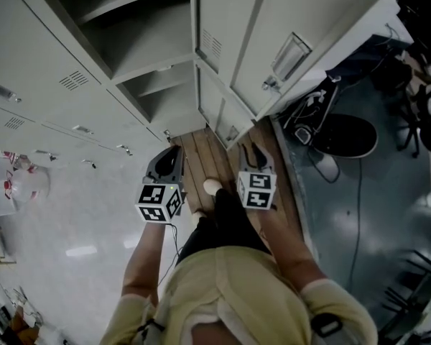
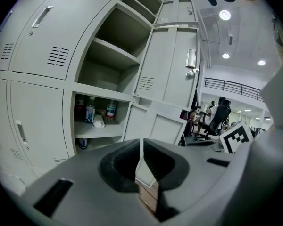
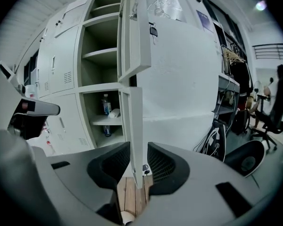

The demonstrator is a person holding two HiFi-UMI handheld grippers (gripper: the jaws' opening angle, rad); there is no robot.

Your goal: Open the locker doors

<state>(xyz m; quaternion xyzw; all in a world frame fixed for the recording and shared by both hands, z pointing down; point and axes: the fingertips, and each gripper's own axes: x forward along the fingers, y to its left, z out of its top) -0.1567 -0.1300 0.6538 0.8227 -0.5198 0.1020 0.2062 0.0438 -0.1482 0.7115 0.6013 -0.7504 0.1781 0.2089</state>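
Fingers point(image 3: 108, 166) of right gripper point(image 3: 139, 166) half-spread astride edge of open lower locker door point(image 3: 136, 121), not pinching, likely to guide it wider. Left gripper point(image 2: 142, 157) pressed together, empty, near-left, clear of door.

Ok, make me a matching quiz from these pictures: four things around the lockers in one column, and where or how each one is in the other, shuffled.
1. bottles
2. upper-left locker door
3. bottle compartment's door
4. wooden planks

A. swung open, seen edge-on
B. on the floor in front of the lockers
C. on a shelf in the lower open compartment
D. shut

Pairs: 1-C, 2-D, 3-A, 4-B
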